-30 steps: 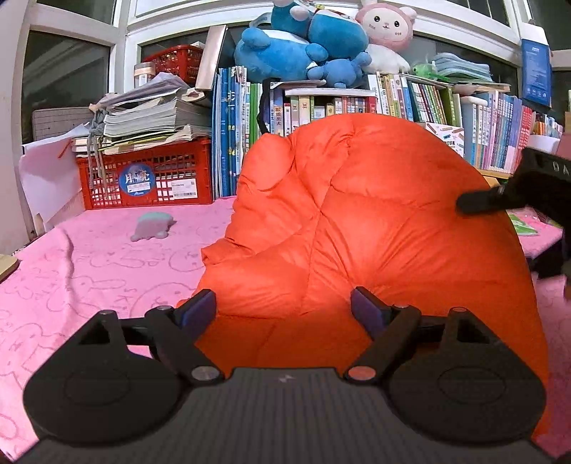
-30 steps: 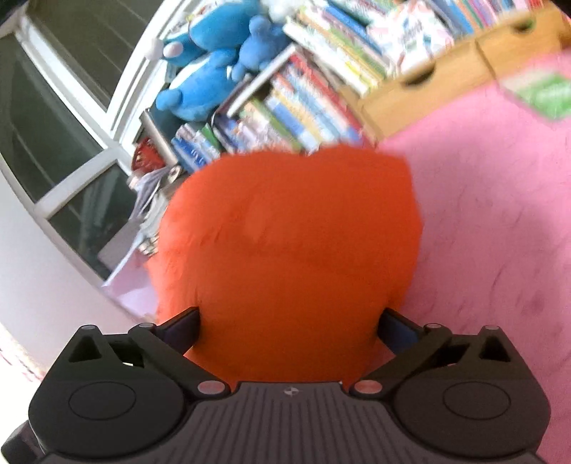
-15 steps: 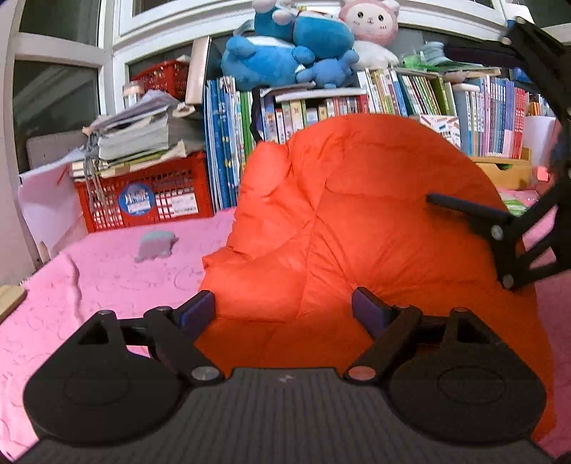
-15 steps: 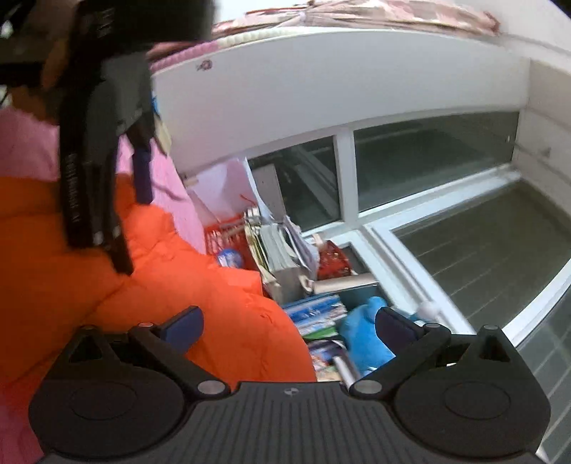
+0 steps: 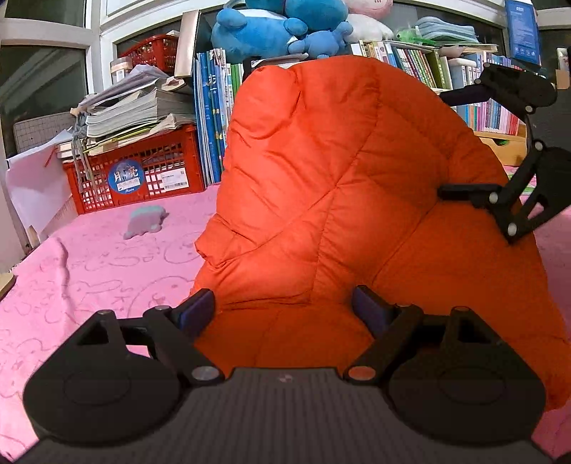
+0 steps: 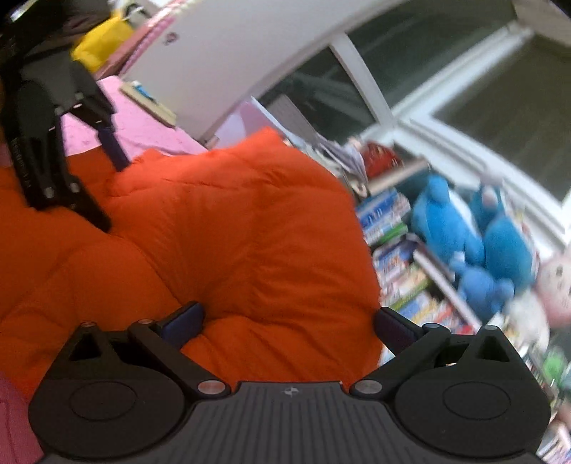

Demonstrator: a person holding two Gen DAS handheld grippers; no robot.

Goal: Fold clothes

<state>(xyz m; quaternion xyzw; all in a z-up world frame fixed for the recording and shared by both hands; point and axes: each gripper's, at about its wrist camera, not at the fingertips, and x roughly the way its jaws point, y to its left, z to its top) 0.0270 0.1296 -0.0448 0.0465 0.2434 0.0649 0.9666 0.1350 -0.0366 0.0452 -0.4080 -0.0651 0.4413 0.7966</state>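
Observation:
An orange puffy jacket (image 5: 339, 185) lies heaped on the pink cloth (image 5: 89, 278). My left gripper (image 5: 283, 308) stands open at the heap's near edge. Jacket fabric fills the gap between its blue pads (image 5: 196, 310). The right pad is sunk into the fabric. My right gripper (image 5: 442, 144) comes in from the right, rolled onto its side, one finger over the jacket's top edge and one across its front. In the blurred right wrist view the jacket (image 6: 232, 232) bulges between the wide-open right gripper (image 6: 287, 323). The left gripper (image 6: 112, 194) shows at the upper left.
A red crate (image 5: 142, 175) under stacked papers and a row of books stands along the back. Blue plush toys (image 5: 271, 28) sit on the books. A small grey toy (image 5: 144, 221) lies on the cloth at the left. A wooden drawer box (image 5: 499, 146) is at the back right.
The right gripper swung away toward the window, then came back and now straddles the jacket's right edge. The heap stands taller in the left wrist view. The left gripper stayed put.

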